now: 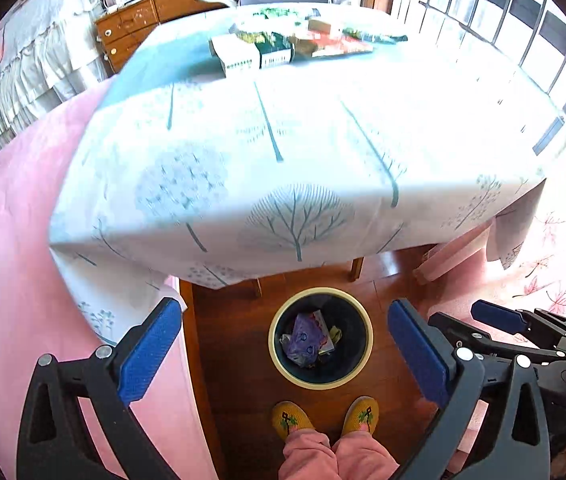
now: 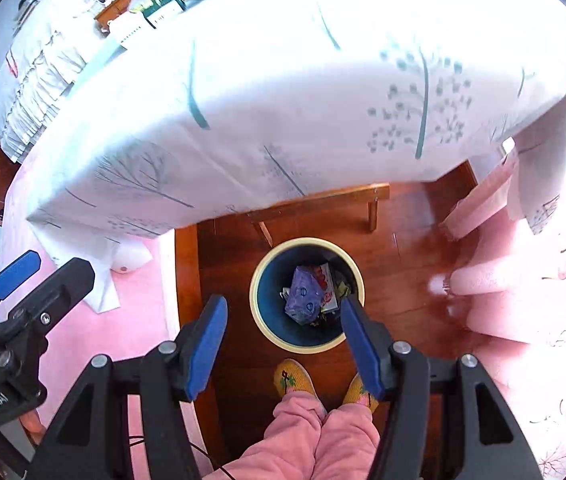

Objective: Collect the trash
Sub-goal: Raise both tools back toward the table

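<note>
Standing upright, mouth up, trash bin [image 1: 283, 368] holding purple wrapper [image 1: 303, 340] — left gripper [image 1: 283, 350], right gripper [image 2: 283, 340] both gaping, empty

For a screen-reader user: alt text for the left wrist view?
Open, empty left tongs hang above a round bin holding crumpled wrappers on a wooden floor, in front of a cloth-covered table.

Strong daylight was admitted via the barred window [image 1: 523, 40] at right; the tablecloth [image 2: 363, 60] and pink cover [image 2: 555, 300] were blown out w/ glare. Shadow was cast under the counter. Edges were bent and vignetted by fisheye; motion blur was seen.
</note>
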Demonstrator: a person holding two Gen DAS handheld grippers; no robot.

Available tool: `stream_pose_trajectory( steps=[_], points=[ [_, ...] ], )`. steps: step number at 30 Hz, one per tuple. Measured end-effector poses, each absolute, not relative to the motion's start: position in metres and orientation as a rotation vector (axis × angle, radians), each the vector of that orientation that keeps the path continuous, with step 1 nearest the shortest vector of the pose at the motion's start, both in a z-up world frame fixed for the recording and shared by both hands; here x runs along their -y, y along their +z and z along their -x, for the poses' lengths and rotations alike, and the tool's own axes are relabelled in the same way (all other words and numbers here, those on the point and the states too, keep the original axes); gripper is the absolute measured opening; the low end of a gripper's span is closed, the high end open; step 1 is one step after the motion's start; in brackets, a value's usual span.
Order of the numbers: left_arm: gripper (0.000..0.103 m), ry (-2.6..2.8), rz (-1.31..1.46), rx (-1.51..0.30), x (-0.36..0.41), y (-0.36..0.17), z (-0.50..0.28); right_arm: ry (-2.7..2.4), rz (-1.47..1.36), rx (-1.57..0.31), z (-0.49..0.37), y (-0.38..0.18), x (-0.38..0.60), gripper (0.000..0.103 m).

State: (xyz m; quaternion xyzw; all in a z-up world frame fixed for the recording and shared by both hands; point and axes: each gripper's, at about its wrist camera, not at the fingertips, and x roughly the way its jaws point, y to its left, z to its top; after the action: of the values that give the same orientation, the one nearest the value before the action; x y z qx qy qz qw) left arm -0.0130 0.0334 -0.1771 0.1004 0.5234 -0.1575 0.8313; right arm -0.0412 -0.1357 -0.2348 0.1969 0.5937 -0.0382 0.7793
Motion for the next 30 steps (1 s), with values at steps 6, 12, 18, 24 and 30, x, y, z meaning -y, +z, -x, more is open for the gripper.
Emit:
stream_pose_trajectory(
  steps=[6,12,18,24,30],
  points=[
    [0.102,-0.338,-0.23,-1.06,-0.047,-0.112,0.003,-0.047,-0.401,-1.176,0.031,-0.164,0.119,0.06],
    [0.102,-0.318,-0.221,-0.997,-0.069,-0.071,-0.009,-0.049,-0.343,-1.101,0.014,-0.114,0.107,0.06],
    [0.102,-0.311,-0.204,-0.922,-0.079,-0.035,-0.023,-0.057,-0.299,-1.004,-0.004,-0.074,0.1,0.06],
    [0.102,-0.314,-0.205,-0.883,-0.075,-0.021,-0.039,-0.073,-0.264,-0.944,-0.02,-0.05,0.102,0.06],
    [0.102,-0.276,-0.198,-0.88,-0.074,-0.023,-0.06,-0.052,-0.192,-0.929,-0.045,-0.041,0.105,0.06]
  ],
)
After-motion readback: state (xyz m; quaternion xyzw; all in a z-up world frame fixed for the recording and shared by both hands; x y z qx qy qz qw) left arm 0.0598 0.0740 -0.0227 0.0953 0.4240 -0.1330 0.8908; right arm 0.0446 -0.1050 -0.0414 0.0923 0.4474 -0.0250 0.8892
